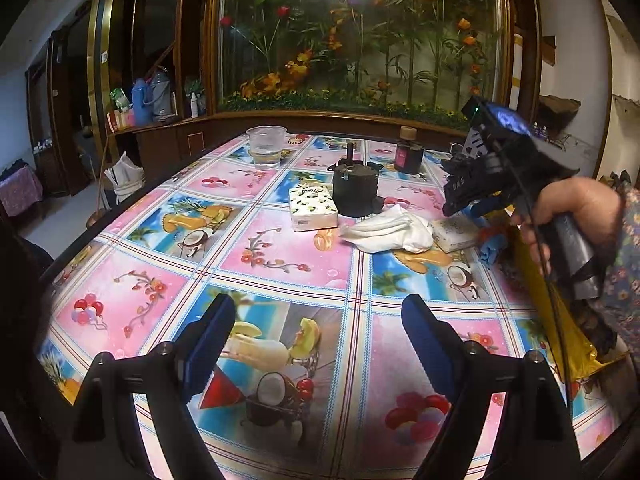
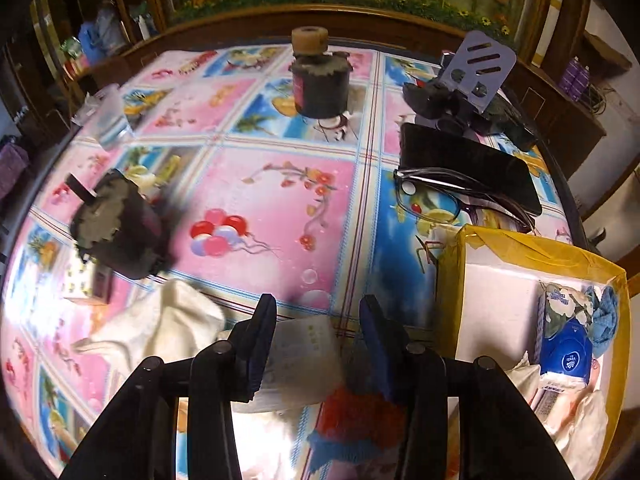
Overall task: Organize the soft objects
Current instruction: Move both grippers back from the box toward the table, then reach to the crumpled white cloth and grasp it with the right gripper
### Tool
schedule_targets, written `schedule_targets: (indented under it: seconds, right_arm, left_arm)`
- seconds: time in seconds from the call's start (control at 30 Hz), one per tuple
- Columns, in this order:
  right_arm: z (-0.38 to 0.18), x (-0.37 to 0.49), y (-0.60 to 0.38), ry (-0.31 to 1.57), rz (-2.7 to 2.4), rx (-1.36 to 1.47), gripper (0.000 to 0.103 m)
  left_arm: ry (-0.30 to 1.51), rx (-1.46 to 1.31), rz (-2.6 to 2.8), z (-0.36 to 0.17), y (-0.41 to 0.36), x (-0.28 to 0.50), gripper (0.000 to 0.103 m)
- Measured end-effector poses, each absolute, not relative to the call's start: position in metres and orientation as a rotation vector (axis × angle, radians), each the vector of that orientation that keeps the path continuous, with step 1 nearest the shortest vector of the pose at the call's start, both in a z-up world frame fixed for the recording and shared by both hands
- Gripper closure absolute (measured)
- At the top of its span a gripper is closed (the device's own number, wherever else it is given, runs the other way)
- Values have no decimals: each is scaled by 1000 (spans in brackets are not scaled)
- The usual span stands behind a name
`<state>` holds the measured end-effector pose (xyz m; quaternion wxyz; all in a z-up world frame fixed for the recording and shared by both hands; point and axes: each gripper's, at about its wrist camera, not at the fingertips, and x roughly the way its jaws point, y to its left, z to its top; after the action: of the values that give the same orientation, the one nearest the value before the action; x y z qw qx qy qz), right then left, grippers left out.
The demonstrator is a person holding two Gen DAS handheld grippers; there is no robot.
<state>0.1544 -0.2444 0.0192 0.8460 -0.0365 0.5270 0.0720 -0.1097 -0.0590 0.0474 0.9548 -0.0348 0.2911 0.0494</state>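
Two grippers are yours. Your left gripper (image 1: 316, 344) stands wide apart, nothing between its jaws, only bare tablecloth (image 1: 280, 256) beneath. Well ahead of them lie a white cloth (image 1: 392, 232) and a patterned tissue pack (image 1: 313, 207). Your right gripper (image 2: 316, 332) is partly closed around a small tissue packet (image 2: 298, 360); whether the pads press it is unclear. A red-and-blue knit piece (image 2: 356, 420) lies below, a yellow bag (image 2: 492, 276) right of the jaws.
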Motion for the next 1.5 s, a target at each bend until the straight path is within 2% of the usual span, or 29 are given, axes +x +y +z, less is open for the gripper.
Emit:
schedule_targets:
  seconds: [0.33, 0.73, 0.9, 1.1, 1.5]
  right_arm:
    - [8, 133, -250, 1150, 144, -102, 59]
    - [13, 43, -226, 1170, 384, -70, 58]
    - [30, 16, -224, 1132, 548, 40, 57]
    - [53, 30, -246, 1070, 495, 104, 57]
    - [39, 54, -270, 1097, 417, 124, 57]
  left_arm:
    - [606, -143, 86, 46, -48, -108, 18]
    - [611, -151, 88, 46, -46, -108, 18]
    - [613, -148, 91, 46, -47, -108, 18]
    - [617, -139, 93, 45, -47, -110, 18]
    - [630, -154, 53, 44, -44, -112, 18]
